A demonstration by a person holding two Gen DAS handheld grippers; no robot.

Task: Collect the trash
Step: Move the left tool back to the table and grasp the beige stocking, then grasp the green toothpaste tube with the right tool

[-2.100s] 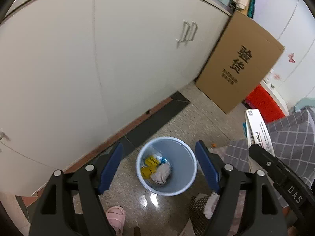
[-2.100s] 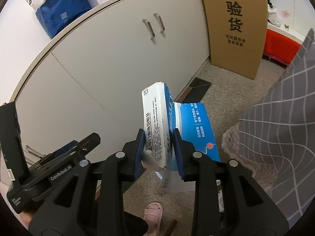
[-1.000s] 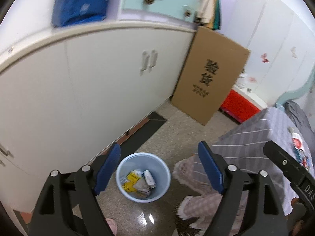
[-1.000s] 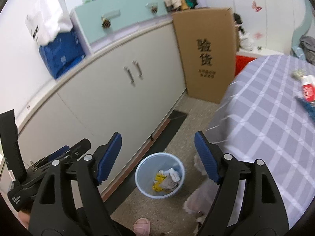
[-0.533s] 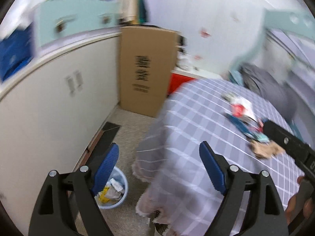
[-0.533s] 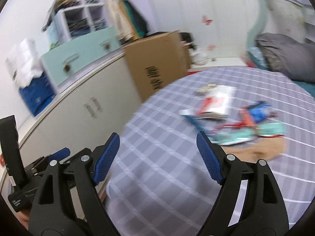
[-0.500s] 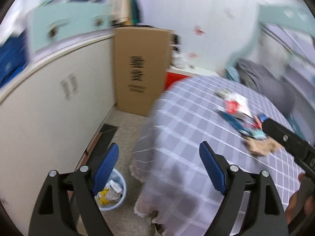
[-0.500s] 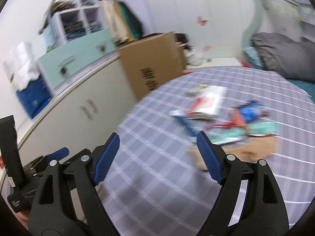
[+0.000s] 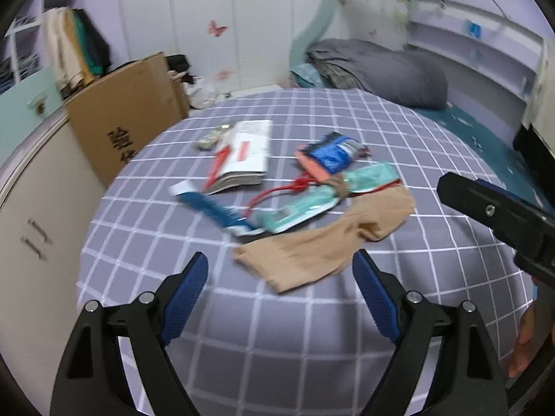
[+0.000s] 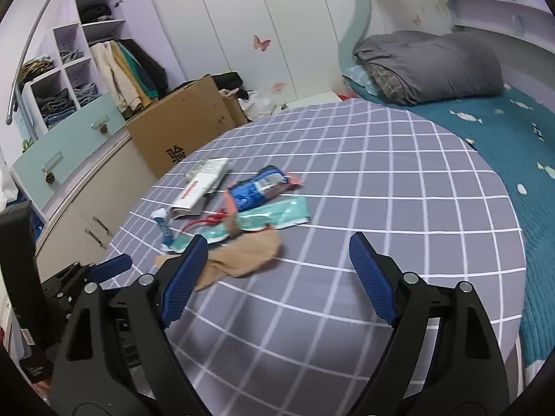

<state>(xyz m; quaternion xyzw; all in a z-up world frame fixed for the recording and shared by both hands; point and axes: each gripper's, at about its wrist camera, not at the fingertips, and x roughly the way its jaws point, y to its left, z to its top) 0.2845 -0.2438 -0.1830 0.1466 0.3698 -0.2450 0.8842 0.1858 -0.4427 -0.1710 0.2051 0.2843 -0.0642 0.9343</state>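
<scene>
Grey checked tabletop (image 9: 433,159) now fills both views where the blue bin and cupboards stood a second ago. The trash lies mid-frame: a tan stocking (image 9: 322,242) with its long axis running lower left to upper right, wrappers (image 9: 333,154) just beyond. Left gripper (image 9: 280,272) and right gripper (image 10: 279,254) fingers stand wide apart, empty.

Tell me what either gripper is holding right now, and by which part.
Nothing is held. The left gripper and right gripper both stand open and empty above the grey checked tablecloth; the beige stocking lies loose on it.
</scene>
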